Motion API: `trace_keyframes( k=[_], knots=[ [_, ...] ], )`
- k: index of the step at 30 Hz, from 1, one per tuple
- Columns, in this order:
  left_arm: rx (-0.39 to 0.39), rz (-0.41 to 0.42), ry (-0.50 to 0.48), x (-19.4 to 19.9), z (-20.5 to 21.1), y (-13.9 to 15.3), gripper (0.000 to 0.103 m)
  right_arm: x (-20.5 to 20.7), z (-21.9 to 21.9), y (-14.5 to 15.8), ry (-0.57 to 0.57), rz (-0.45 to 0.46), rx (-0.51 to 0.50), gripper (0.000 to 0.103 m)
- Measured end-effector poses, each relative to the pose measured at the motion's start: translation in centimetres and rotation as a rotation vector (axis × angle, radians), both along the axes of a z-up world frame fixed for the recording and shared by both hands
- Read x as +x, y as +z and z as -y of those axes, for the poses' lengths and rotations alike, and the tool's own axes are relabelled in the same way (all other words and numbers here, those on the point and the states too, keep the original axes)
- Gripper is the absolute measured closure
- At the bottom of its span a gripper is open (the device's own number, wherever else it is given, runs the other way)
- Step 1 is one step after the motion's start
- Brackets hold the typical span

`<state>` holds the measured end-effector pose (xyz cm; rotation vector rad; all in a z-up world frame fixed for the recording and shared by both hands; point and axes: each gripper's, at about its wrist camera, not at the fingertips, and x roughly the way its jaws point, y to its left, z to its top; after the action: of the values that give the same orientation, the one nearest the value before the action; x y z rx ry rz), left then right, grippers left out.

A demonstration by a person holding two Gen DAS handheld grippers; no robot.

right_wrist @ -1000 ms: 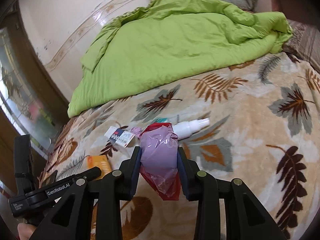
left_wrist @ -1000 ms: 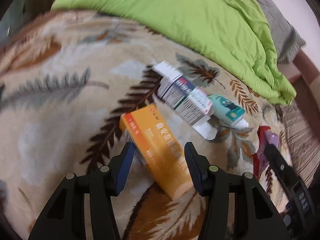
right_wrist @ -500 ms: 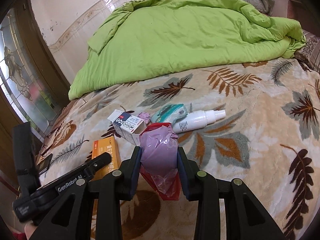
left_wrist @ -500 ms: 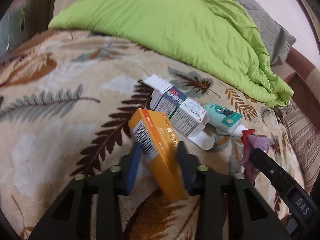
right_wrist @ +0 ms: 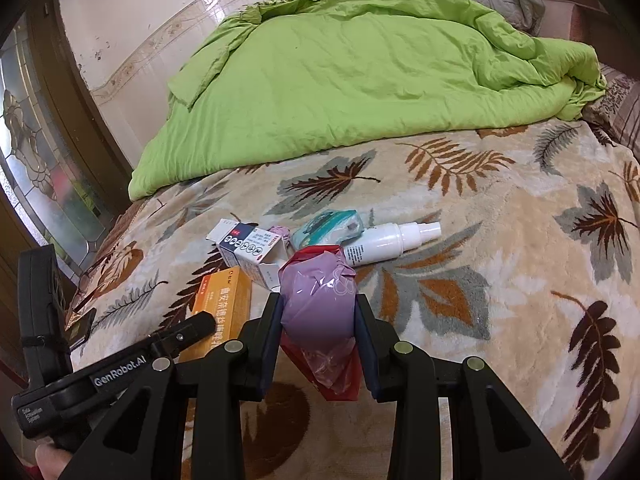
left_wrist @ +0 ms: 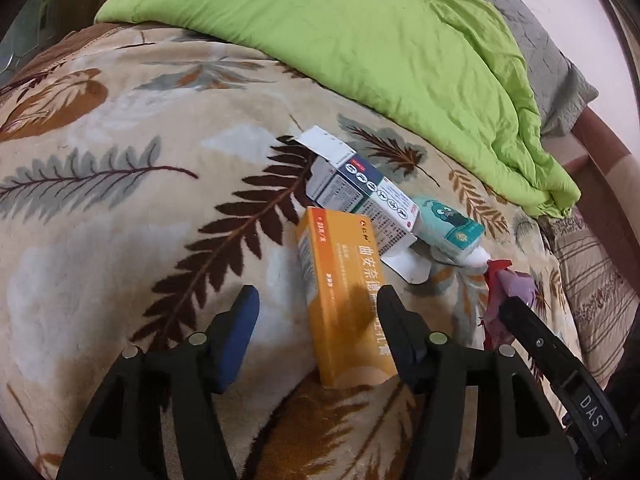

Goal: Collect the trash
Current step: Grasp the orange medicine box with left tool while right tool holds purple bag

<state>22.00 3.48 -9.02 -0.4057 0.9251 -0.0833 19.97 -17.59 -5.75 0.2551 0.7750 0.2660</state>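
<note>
Bedspread point(left_wrist: 120, 240); orange box point(left_wrist: 348, 304) apparently released.

Leaf-patterned bed blanket point(right_wrist: 500, 240), green quilt point(right_wrist: 340, 80), cream wall point(right_wrist: 132, 8), stained-glass door point(right_wrist: 36, 168).

On the bed: two cardboard boxes, one orange box point(left_wrist: 348, 304) and one white box point(left_wrist: 364, 196); one teal packet point(left_wrist: 448, 228); one white spray bottle point(right_wrist: 388, 240); one bunched pink bag point(right_wrist: 320, 308); one green quilt point(right_wrist: 352, 80); two grippers
</note>
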Motion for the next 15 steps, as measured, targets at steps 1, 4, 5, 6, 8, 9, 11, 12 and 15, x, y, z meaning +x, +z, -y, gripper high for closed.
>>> trace_keyframes(
  k=[1, 4, 5, 6, 8, 9, 11, 12, 15],
  knots=[
    [0.013, -0.001, -0.005, 0.0, 0.3, 0.0, 0.037, 0.1, 0.1, 0.0, -0.006, -0.003, 0.001, 0.065],
    [0.076, 0.000, -0.029, 0.1, 1.7, 0.1, 0.028, 0.1, 0.4, 0.0, -0.022, -0.002, 0.005, 0.065],
    [0.101, 0.001, -0.038, 0.3, 2.3, 0.1, 0.026, 0.1, 0.5, 0.1, -0.031, 0.001, 0.003, 0.065],
    [0.134, 0.001, -0.043, 0.5, 2.8, 0.1, 0.023, 0.1, 0.7, 0.1, -0.043, 0.003, -0.001, 0.065],
    [0.207, -0.016, -0.044, 1.2, 3.7, -0.3, 0.022, 0.2, 0.9, 0.1, -0.062, 0.000, -0.011, 0.065],
    [0.237, -0.017, -0.045, 1.4, 3.9, -0.5, 0.022, 0.3, 1.0, 0.0, -0.067, -0.004, -0.011, 0.065],
    [0.299, -0.016, -0.056, 1.6, 4.4, -0.8, 0.022, 0.5, 1.2, -0.1, -0.078, -0.014, -0.013, 0.065],
    [0.305, -0.011, -0.053, 1.6, 4.3, -0.8, 0.023, 0.5, 1.2, -0.2, -0.076, -0.018, -0.014, 0.065],
    [0.309, 0.003, -0.035, 1.5, 3.7, -0.6, 0.054, 0.6, 0.8, -0.3, -0.063, -0.022, -0.030, 0.065]
  ],
)
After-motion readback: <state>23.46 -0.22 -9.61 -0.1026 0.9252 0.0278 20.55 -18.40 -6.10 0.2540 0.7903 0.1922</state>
